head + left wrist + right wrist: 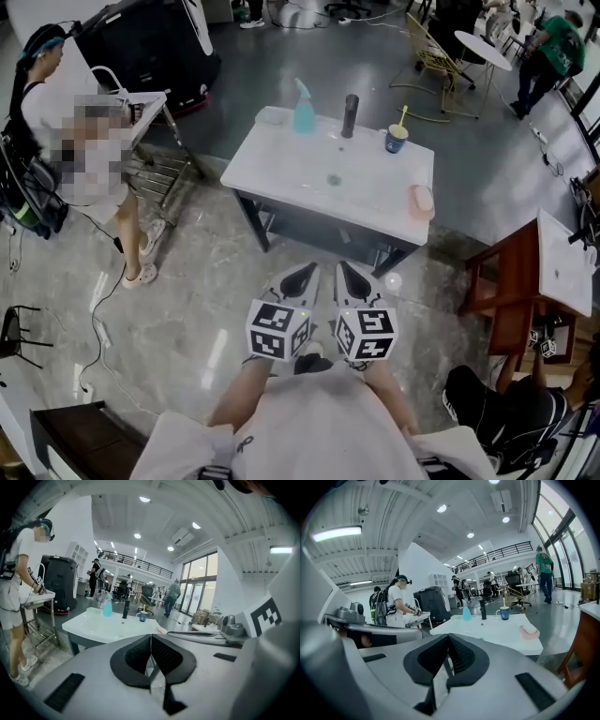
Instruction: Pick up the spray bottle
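Head view shows the left gripper [302, 278] and the right gripper [350, 277] side by side over the floor, short of the white table [281, 164]. Both have their jaws pressed together, with nothing between them. The light blue spray bottle [304, 108] stands upright at the table's far edge, near a dark cylinder [350, 115] and a blue cup [397, 139].

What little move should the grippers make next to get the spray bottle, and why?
Probably move nearer the table first. The spray bottle stands at its far edge, and both the left gripper and the right gripper are shut, empty and well short of the table, over the floor. Opening one would come after that.
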A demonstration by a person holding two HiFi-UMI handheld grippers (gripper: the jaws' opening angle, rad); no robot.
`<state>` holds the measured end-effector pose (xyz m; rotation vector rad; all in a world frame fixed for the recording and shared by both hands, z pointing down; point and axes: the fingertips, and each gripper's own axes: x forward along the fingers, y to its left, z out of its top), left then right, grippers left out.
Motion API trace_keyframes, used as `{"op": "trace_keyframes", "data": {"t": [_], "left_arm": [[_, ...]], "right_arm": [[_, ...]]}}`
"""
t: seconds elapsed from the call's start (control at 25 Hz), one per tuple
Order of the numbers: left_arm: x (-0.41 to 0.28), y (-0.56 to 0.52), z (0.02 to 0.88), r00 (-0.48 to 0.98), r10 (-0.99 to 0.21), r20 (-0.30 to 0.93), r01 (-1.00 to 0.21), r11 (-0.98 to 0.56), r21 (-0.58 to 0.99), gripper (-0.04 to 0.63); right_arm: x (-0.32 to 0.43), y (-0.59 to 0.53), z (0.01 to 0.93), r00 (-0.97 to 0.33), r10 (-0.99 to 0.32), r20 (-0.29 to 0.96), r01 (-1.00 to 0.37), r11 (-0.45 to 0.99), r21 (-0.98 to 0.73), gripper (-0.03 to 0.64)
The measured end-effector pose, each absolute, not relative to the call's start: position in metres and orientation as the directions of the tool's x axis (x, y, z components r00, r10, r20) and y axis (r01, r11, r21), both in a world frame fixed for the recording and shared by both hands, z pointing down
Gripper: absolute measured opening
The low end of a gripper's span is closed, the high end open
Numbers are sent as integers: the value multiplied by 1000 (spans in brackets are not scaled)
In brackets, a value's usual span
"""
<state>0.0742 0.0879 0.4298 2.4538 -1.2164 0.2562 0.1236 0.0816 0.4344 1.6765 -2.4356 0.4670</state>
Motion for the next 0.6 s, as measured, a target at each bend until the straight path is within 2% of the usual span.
{"op": "trace_keyframes", "data": {"t": [0.6], "left_arm": [[84,53,442,555,-764,329,-829,-480,286,26]], "right_arm": [[137,48,451,-400,-864,306,-915,362,-176,25]]}}
